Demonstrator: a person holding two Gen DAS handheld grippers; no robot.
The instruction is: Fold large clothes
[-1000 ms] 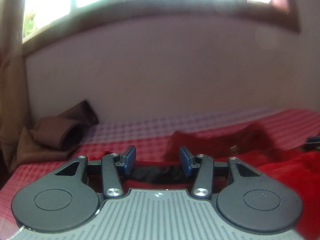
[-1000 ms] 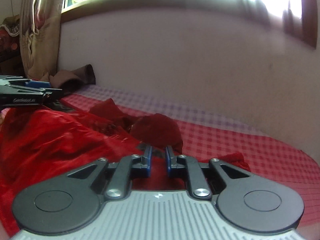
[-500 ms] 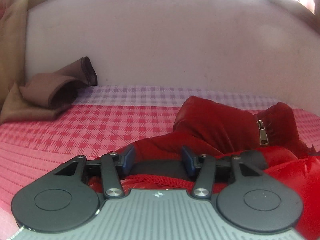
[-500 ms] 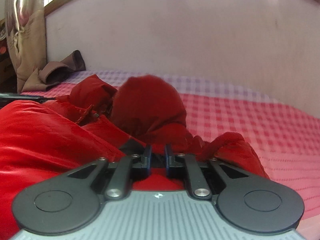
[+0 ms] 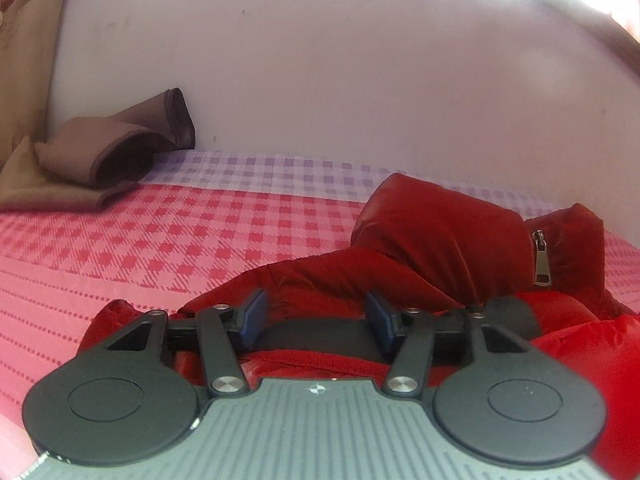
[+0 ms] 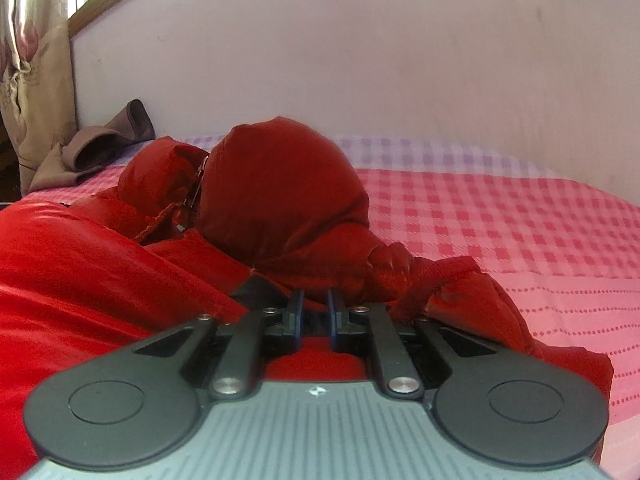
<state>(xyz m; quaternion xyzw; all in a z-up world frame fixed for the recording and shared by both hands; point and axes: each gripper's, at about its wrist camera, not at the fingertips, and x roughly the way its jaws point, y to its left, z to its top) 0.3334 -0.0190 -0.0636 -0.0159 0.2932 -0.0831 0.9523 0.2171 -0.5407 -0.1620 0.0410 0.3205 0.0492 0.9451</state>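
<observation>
A red puffer jacket (image 5: 432, 232) lies crumpled on the bed, its hood and zipper pull (image 5: 541, 258) at the right of the left wrist view. My left gripper (image 5: 316, 316) is open, its blue pads wide apart over the jacket's dark-lined edge. In the right wrist view the jacket (image 6: 280, 200) fills the left and middle, hood bulging upward. My right gripper (image 6: 315, 316) is shut on a fold of the jacket, with fabric showing in the narrow gap between its pads.
The bed has a red and pink checked cover (image 5: 168, 236) (image 6: 500, 216). A brown folded cloth (image 5: 116, 148) (image 6: 100, 148) lies at the far left by the white wall. A curtain (image 6: 28, 60) hangs at the left.
Both grippers have come down toward the bed with the jacket; the window has left view. The jacket now lies lower and closer. The left jaws stay open, the right stay shut.
</observation>
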